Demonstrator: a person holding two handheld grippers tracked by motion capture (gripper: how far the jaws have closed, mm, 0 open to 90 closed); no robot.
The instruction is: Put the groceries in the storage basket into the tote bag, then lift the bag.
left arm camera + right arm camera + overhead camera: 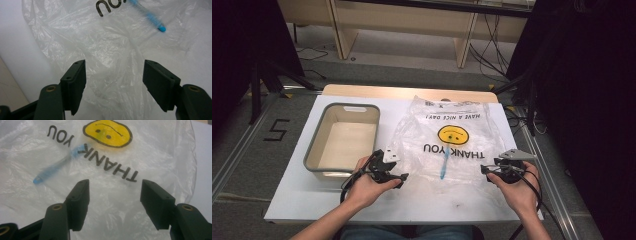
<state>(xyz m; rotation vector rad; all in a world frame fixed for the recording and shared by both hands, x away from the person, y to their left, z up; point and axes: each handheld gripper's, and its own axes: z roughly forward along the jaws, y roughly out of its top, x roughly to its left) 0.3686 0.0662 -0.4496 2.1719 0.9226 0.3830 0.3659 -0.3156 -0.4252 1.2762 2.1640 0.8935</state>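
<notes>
Crinkled clear smiley bag (452, 135) with blue stick (444, 163) inside lies flat; both claws gape wide, empty.

The bag (452, 137) lay on the desk (432, 202) between both hand-held grippers, the tub (343, 140) behind the left hand-held gripper (401, 179).

We read "THANK YOU" and "HAVE A NICE DAY!" in black, upside down in high view, on clear plastic bag (447, 137), around yellow smiley face (452, 134). Floor (242, 150) carried marked "5" (276, 129).
</notes>
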